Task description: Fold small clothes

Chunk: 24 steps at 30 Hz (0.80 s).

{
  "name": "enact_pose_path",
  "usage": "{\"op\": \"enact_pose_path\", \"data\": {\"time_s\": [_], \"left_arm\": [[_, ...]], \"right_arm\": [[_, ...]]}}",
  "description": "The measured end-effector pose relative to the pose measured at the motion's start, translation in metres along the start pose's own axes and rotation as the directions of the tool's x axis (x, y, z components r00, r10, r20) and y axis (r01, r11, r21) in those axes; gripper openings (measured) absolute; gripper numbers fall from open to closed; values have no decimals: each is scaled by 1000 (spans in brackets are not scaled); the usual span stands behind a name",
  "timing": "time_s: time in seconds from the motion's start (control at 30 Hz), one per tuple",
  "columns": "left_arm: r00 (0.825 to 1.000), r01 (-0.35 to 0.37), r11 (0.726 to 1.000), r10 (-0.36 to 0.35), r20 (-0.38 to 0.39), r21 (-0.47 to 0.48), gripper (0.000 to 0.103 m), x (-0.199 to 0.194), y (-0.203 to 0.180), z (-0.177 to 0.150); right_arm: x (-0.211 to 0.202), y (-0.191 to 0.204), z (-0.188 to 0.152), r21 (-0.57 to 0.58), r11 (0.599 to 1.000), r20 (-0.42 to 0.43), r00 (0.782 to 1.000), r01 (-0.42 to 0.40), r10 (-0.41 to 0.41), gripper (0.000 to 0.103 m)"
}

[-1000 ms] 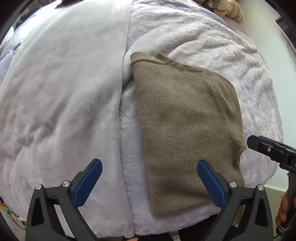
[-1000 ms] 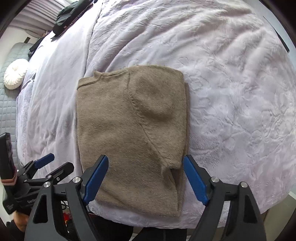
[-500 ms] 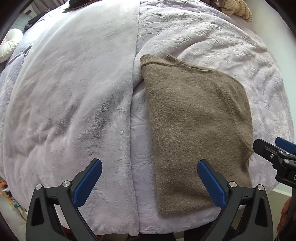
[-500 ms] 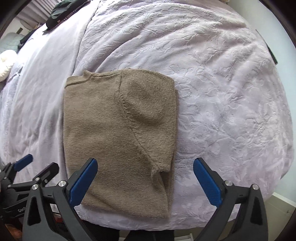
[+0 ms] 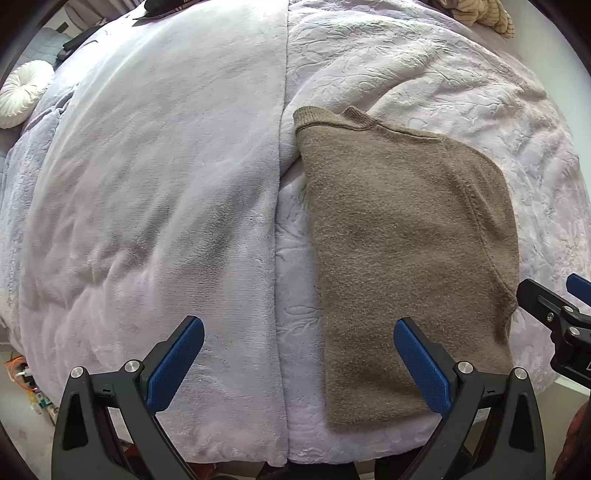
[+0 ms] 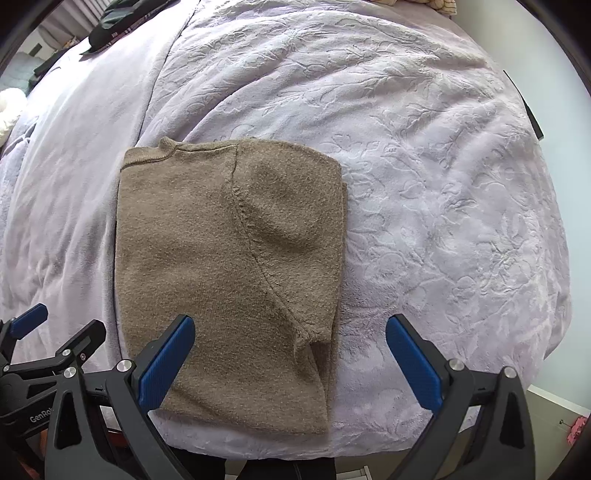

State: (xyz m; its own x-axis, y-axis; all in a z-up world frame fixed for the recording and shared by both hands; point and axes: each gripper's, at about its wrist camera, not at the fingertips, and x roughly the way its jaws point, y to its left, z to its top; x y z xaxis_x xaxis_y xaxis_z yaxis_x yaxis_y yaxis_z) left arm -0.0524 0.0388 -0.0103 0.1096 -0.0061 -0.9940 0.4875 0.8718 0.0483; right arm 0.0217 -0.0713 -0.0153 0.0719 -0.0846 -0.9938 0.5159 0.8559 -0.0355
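Note:
A small brown knit sweater [image 5: 402,251] lies folded lengthwise on the lilac bedspread [image 5: 147,184], collar at the far end, hem near the bed's front edge. It also shows in the right wrist view [image 6: 225,266]. My left gripper [image 5: 295,365] is open and empty, above the front edge, its right finger over the sweater's hem. My right gripper [image 6: 291,358] is open and empty above the sweater's lower right corner. Each gripper shows at the edge of the other's view: the right one [image 5: 554,314], the left one [image 6: 44,339].
The bedspread has a smooth left half and an embossed right half [image 6: 424,184]. A white round cushion [image 5: 22,92] lies far left. Dark clothes [image 6: 122,18] and a tan knit item [image 5: 480,14] lie at the far end. The floor [image 6: 554,424] shows beyond the front edge.
Both grippers have drawn back and shifted, so the sweater sits further right in the left view. The right gripper's jaws have opened wider. The sweater has not moved.

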Motion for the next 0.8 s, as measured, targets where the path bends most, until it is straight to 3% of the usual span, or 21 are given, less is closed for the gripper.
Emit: {"op": "enact_pose_path", "data": {"time_s": [0.8], "left_arm": [[1000,9,1000,-9,-11,-5,103,1,2,2]], "right_arm": [[3,2,1,-1,1000,-11,1000,18,-18,103]]}}
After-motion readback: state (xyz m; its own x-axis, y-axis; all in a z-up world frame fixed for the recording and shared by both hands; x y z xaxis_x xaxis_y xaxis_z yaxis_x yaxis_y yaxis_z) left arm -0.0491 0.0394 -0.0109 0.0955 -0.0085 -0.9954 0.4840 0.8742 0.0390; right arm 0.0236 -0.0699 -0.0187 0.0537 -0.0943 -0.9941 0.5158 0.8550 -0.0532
